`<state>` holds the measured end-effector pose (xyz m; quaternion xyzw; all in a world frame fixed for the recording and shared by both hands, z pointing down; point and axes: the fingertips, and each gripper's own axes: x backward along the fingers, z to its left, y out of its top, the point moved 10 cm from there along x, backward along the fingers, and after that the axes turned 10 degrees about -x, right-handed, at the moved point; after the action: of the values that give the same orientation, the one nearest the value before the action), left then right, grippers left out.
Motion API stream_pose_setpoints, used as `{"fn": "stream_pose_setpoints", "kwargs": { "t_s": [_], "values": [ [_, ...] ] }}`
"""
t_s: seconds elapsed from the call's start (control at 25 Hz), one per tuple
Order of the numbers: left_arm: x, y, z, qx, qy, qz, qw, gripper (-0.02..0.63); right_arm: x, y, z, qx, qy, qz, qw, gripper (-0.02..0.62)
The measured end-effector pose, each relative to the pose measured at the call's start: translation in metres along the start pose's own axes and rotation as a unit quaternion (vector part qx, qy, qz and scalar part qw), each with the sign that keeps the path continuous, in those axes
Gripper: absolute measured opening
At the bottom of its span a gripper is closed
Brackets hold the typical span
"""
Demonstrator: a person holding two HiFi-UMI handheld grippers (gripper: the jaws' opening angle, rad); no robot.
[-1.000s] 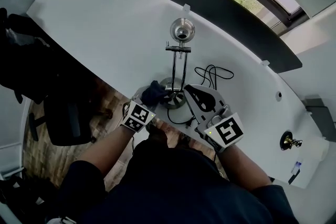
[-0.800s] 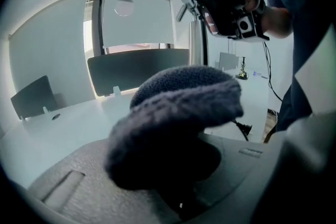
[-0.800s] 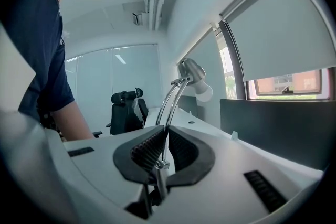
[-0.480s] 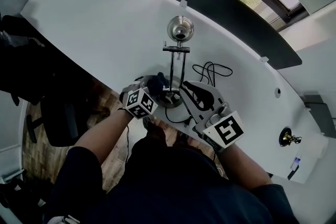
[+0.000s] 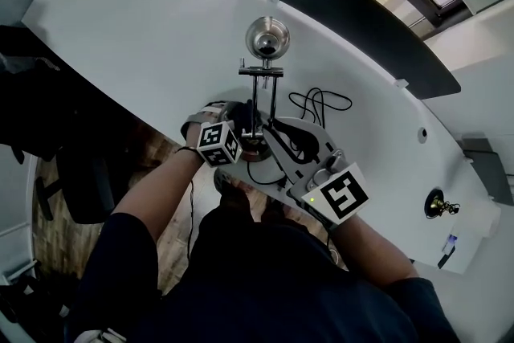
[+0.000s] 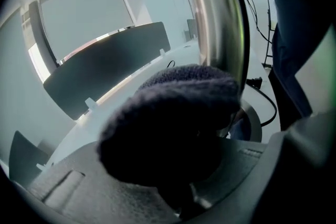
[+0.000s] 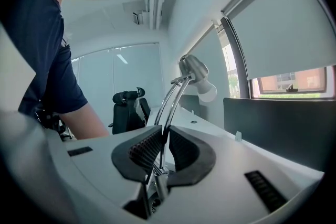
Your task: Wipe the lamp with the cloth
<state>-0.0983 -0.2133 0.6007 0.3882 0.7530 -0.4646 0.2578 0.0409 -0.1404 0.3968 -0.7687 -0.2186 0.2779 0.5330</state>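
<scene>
- Our left gripper (image 5: 238,124), clamped on the cloth (image 6: 173,118), has climbed from the foot of the lamp (image 5: 265,38) onto its stem.
- Our right gripper (image 7: 160,150) stays pinched on that stem, so we judge wiping is under way.

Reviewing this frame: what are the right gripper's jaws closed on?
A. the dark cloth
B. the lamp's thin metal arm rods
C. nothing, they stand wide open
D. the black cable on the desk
B: the right gripper view shows the right gripper pinching the lamp's arm rods between its ribbed pads, while the dark cloth sits in the left gripper.
</scene>
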Motion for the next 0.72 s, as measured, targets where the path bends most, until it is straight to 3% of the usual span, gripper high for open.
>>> {"fn": "stream_pose_setpoints", "kwargs": {
  "t_s": [0.12, 0.44, 0.72],
  "values": [
    [0.004, 0.003, -0.002, -0.011, 0.005, -0.003, 0.9999, 0.071, -0.002, -0.001, -0.001, -0.005, -0.001, 0.0, 1.0, 0.043],
    [0.014, 0.005, -0.019, 0.006, 0.018, 0.01, 0.9998, 0.069, -0.002, -0.001, -0.001, -0.003, 0.004, 0.008, 1.0, 0.043],
    [0.02, 0.005, -0.042, 0.07, 0.038, 0.031, 0.9964, 0.068, -0.002, 0.0, -0.003, 0.0, 0.013, 0.015, 1.0, 0.043]
  ]
}}
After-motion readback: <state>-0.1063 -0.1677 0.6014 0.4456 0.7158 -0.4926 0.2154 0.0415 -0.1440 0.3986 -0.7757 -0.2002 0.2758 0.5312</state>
